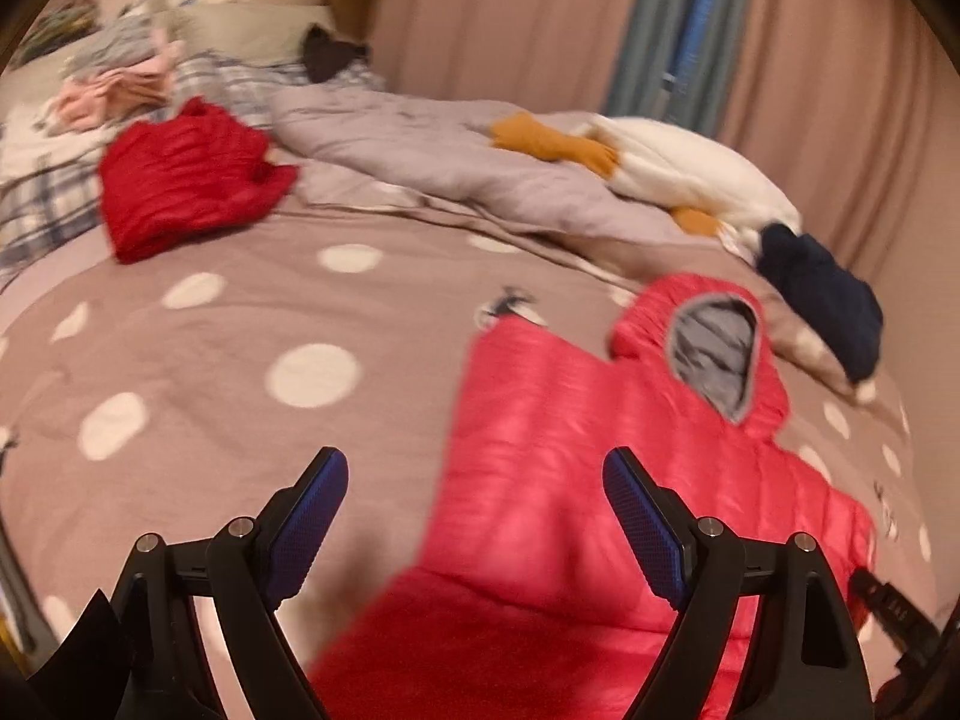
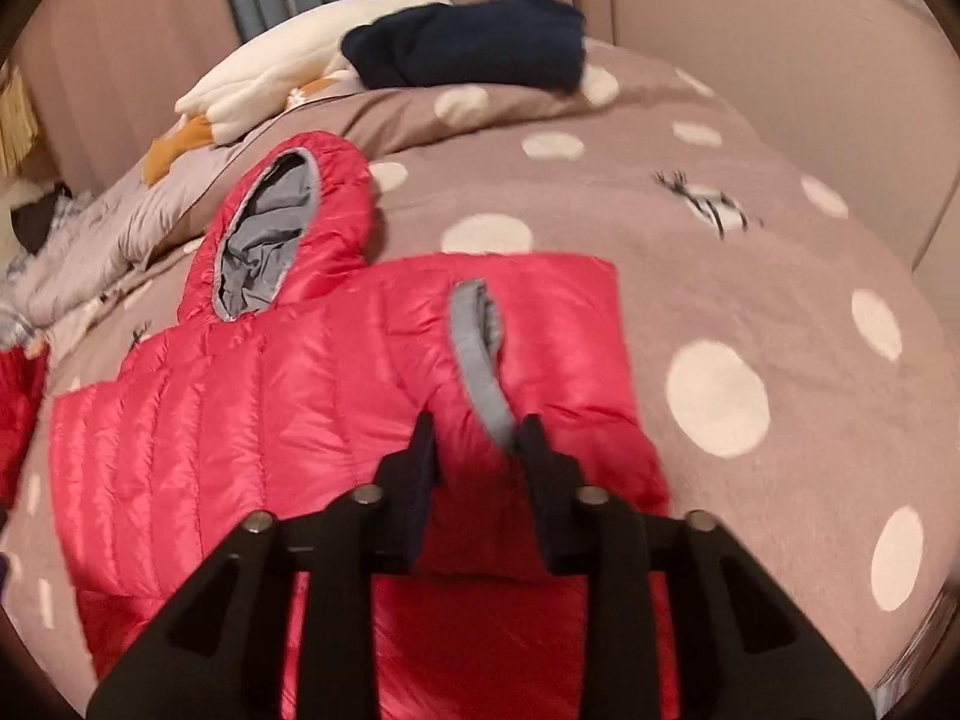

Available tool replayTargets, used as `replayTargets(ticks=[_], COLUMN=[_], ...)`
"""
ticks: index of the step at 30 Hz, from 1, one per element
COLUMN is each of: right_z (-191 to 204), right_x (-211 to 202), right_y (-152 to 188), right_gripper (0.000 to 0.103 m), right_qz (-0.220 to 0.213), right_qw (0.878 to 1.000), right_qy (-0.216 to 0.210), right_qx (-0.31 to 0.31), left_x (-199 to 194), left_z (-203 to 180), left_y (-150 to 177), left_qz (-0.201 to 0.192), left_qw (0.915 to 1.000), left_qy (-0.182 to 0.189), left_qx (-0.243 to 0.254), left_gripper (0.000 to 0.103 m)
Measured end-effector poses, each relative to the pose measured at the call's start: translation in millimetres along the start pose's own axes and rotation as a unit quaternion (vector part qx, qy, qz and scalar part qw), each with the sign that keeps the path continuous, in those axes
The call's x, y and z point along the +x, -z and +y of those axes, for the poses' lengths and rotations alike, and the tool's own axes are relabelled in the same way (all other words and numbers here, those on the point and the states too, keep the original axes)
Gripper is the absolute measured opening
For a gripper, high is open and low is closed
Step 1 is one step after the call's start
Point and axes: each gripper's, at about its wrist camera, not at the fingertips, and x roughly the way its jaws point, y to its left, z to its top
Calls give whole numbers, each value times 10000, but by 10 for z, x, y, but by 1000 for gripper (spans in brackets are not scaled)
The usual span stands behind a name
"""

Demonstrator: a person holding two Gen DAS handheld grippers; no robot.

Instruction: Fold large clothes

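The red puffer jacket (image 2: pixel 252 420) is spread on the polka-dot bedspread (image 2: pixel 780 276), hood (image 2: pixel 282 228) toward the pillows. Its grey-trimmed sleeve cuff (image 2: pixel 480 354) is pinched by the right gripper (image 2: pixel 477 438). The left gripper (image 1: pixel 474 516) is held wide apart above the jacket's edge, gripping nothing. A folded red garment (image 1: pixel 186 180) and a navy garment (image 1: pixel 828 306) are seen farther off.

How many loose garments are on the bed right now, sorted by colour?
Pink: 1, the hooded puffer jacket, its sleeve between the closed jaws of the right gripper.
Red: 1, the bundled jacket.
Navy: 1, the folded top.
Mixed pale heap by the pillows: too blurred to count.
Total: 3 clear garments.
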Motion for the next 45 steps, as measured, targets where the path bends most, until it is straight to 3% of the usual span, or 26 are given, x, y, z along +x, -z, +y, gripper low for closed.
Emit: replayTargets(ticks=[2, 6, 8, 12, 18, 26, 45], right_z=[-21, 28, -12, -92, 38, -28, 17], right_x=[-29, -12, 61, 217, 383, 412, 443], right_y=[59, 139, 169, 265, 412, 413, 430], right_gripper=[45, 53, 61, 66, 76, 78, 85], right_qz=[-50, -162, -139, -143, -315, -313, -301], right_qw=[10000, 9992, 9991, 9994, 9965, 9980, 9975], right_qy=[33, 33, 98, 28, 272, 84, 186], right_qx=[-49, -362, -381, -307, -730, -537, -620], left_x=[77, 230, 370, 592, 711, 727, 734], left_z=[-165, -320, -307, -247, -232, -248, -248], left_y=[80, 276, 379, 516, 527, 531, 531], left_qz=[-15, -138, 57, 234, 400, 402, 406], left_qw=[9989, 9944, 9949, 9956, 9958, 9957, 9957], left_qy=[-175, -487, -340, -192, -99, -103, -102], left_qx=[442, 932, 943, 887, 812, 827, 830], left_gripper=[86, 86, 86, 87, 89, 89, 90])
